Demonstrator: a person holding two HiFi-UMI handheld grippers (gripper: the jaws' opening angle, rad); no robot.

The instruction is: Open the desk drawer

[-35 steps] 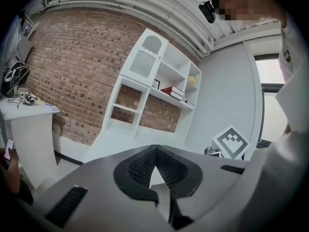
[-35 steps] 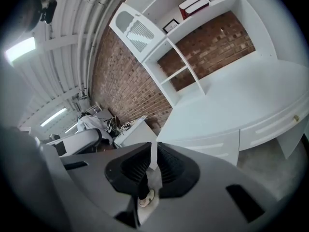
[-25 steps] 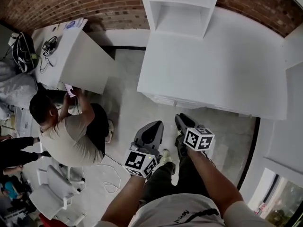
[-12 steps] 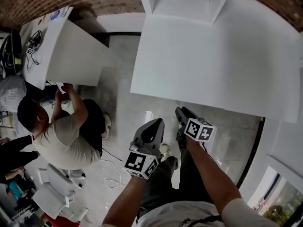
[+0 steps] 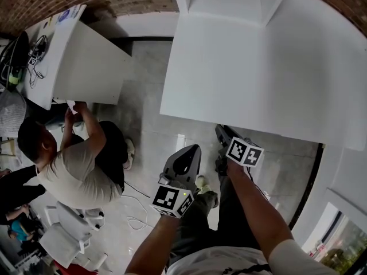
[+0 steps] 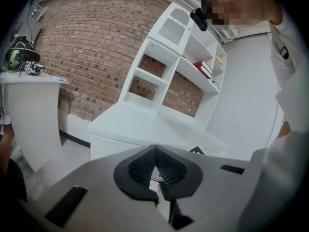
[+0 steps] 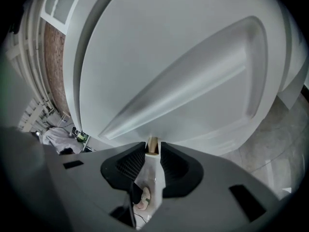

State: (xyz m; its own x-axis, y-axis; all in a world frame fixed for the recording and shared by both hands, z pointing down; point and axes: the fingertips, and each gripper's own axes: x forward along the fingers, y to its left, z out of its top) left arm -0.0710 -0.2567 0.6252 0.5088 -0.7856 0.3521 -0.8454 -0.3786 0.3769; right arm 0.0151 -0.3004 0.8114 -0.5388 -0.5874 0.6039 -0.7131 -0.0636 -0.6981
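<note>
Head view: two hand-held grippers. The left hand-held gripper [image 5: 186, 153] hangs at lower centre, apart from the one white worktop [image 5: 258, 67]. The right hand-held gripper [image 5: 222, 132] reaches under the worktop's near edge.

Left gripper view: jaws together, holding nothing.

Right gripper view: one drawer front [image 7: 193, 81] fills the frame. At lower centre the jaws are clamped on its single tan knob [image 7: 152, 145].

Head view steeply down on desk [image 5: 246, 67]; gripper views facing it, right closest.
</note>
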